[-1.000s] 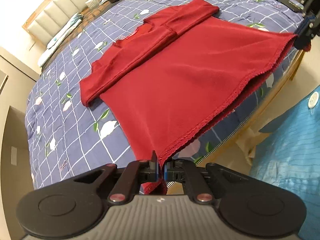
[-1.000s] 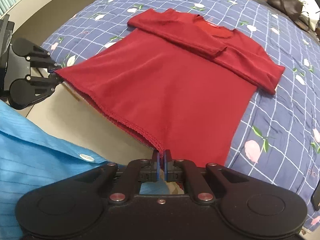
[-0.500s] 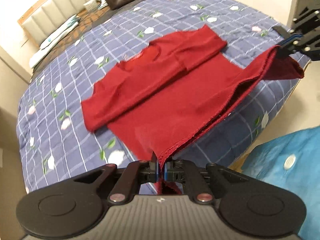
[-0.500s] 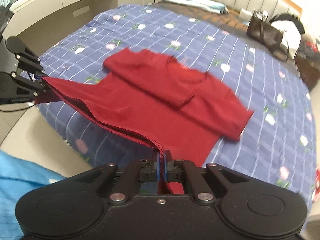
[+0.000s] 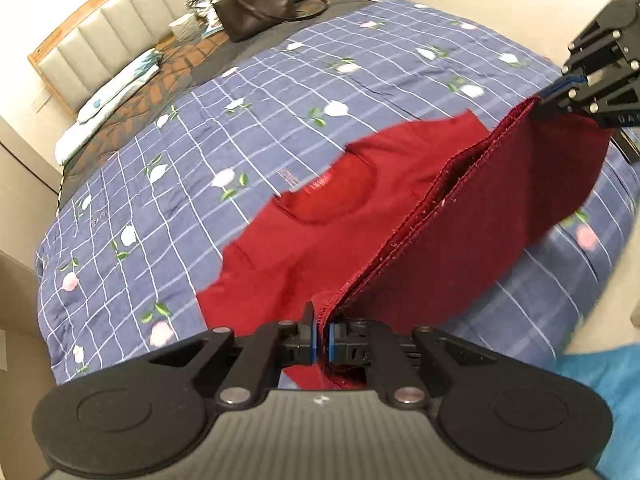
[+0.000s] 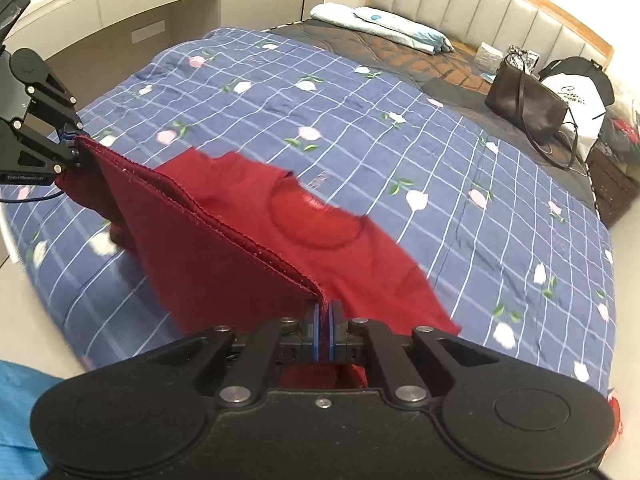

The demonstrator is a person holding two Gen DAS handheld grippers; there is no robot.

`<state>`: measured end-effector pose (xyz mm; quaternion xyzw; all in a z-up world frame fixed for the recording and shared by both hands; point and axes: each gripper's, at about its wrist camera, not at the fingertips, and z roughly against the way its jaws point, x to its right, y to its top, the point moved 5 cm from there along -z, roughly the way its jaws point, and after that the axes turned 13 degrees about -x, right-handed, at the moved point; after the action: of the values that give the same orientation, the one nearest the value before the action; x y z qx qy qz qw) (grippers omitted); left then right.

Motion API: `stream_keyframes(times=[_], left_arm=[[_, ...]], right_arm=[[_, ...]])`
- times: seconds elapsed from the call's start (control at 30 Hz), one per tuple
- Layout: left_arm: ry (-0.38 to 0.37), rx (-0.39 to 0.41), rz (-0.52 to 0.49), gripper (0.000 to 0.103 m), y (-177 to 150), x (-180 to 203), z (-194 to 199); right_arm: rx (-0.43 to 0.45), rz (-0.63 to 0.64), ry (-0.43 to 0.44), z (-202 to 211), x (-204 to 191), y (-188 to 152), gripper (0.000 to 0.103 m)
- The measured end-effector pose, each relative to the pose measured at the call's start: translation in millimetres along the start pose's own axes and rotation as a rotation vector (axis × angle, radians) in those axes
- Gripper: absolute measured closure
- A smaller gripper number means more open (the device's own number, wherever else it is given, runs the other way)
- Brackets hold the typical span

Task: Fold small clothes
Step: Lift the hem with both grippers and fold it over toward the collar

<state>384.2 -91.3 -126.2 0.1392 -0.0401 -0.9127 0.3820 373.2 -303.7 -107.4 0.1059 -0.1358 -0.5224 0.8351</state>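
A dark red shirt (image 5: 320, 236) lies on the blue checked bedspread (image 5: 160, 184), its neckline facing the headboard. My left gripper (image 5: 321, 334) is shut on one bottom corner of the hem. In the left wrist view my right gripper (image 5: 560, 100) is seen at the upper right, shut on the other hem corner. Between them the hem (image 6: 224, 224) is lifted and stretched above the shirt (image 6: 360, 248), so the lower half hangs over the chest part. In the right wrist view my right gripper (image 6: 323, 332) grips its corner, and the left gripper (image 6: 70, 144) holds at the far left.
A dark handbag (image 6: 524, 104) and a white bag (image 6: 580, 96) sit near the padded headboard (image 6: 500, 12). Folded pale bedding (image 6: 380, 26) lies at the head of the bed. A blue sleeve (image 6: 20, 408) shows at the lower left. Cabinets (image 6: 140, 20) line the far side.
Both grippers have lifted the hem and carried it forward over the bed towards the neckline. The shirt's lower half now hangs raised over its upper part rather than lying flat.
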Motion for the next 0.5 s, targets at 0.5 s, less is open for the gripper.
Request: stream_keyframes(times=[0.5], left_arm=[[-0.039, -0.115, 0.003, 0.098, 112.0, -74.3, -112.1]], right_arm=[[-0.083, -0.075, 0.075, -114.7, 79.4, 98.5, 0.099]])
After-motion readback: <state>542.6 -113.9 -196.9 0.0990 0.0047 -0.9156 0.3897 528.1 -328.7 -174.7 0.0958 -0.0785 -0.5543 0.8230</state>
